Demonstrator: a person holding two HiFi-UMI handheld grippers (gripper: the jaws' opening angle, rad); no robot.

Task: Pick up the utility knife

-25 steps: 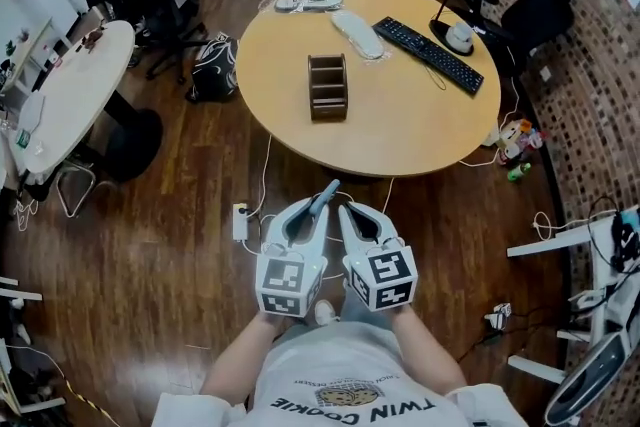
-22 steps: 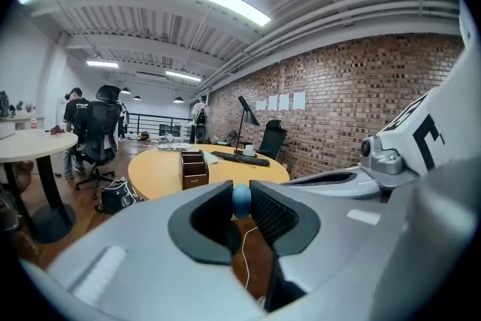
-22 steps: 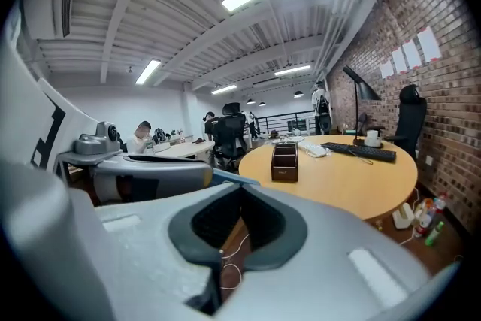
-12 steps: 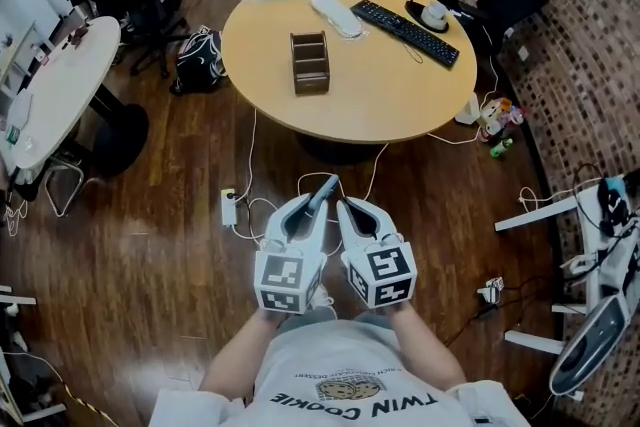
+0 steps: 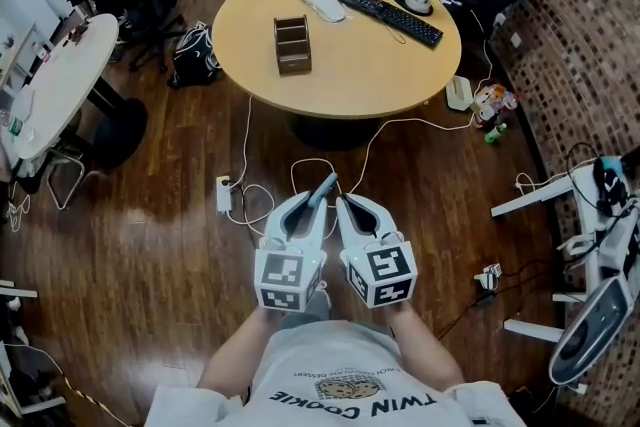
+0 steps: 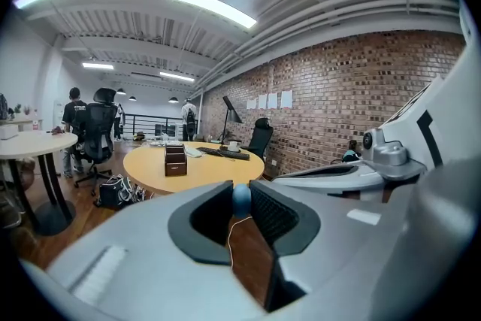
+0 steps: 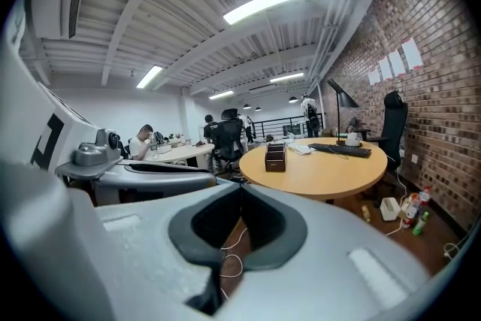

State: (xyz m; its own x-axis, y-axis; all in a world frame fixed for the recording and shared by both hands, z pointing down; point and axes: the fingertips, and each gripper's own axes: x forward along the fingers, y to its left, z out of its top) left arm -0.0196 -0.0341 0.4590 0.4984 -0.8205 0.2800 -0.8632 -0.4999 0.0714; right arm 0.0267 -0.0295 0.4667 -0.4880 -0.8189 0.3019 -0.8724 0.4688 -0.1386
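A slim blue-grey utility knife [image 5: 324,186] sticks out past the tips of my left gripper [image 5: 316,202], which is shut on it. In the left gripper view its rounded blue end [image 6: 240,198] shows pinched between the dark pads [image 6: 272,211]. My right gripper [image 5: 346,206] hangs close beside the left one, shut with nothing in it; in the right gripper view its pads [image 7: 264,216] meet at the tips. Both grippers are held side by side over the wooden floor, well short of the round table [image 5: 380,75].
On the round table stand a wooden organizer [image 5: 292,44], a keyboard [image 5: 388,15] and a desk lamp base [image 5: 418,0]. White cables and a power strip [image 5: 223,193] lie on the floor ahead. A white table [image 5: 55,80] and office chairs are at the left.
The round table has slid up and away in the head view as the person backs off from it. Both grippers keep their pose, the knife still in the left.
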